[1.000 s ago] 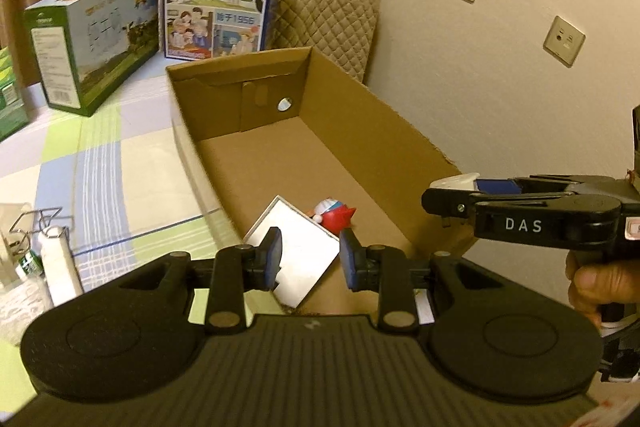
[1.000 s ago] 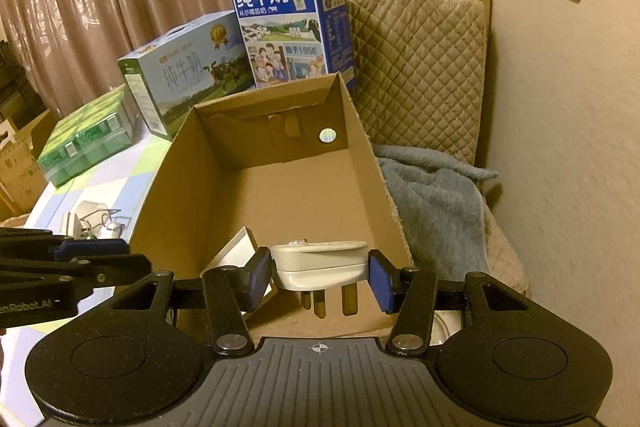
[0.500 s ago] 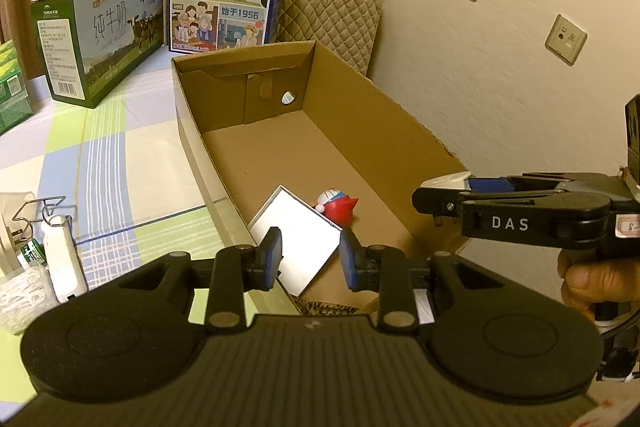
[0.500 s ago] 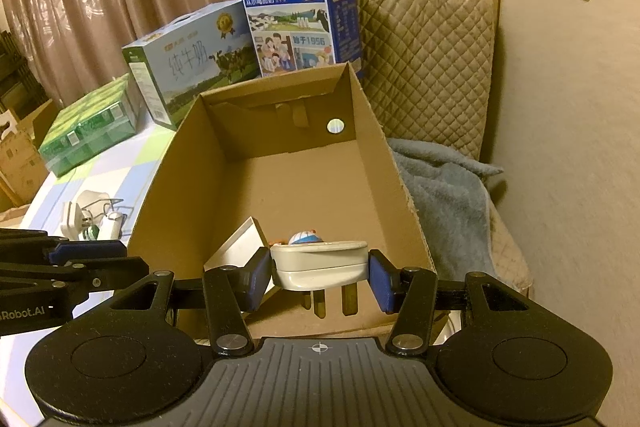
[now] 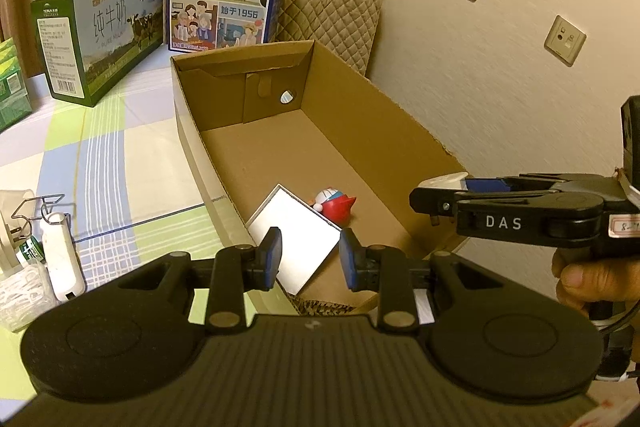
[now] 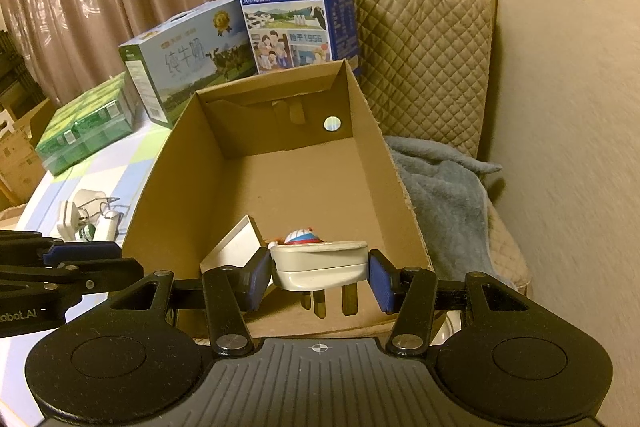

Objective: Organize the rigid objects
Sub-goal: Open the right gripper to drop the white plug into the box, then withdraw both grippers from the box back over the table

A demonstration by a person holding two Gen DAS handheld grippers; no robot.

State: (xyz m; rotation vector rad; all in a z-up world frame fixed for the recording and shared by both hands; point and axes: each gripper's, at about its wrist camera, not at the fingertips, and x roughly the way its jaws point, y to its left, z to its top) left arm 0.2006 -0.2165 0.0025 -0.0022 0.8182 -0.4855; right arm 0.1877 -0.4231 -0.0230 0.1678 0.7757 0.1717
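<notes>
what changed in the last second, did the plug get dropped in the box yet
No. The right tool still grips the white plug above the cardboard box; only the view drifted slightly. The left tool stays empty; the white card and red toy lie unmoved inside.

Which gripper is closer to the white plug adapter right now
Right. The right gripper is clamped on the white plug adapter over the cardboard box; the left gripper, shut and empty, sits apart beside it.

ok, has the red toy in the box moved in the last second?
No. The red toy still lies at the white card's far corner on the cardboard box floor, as before.
</notes>
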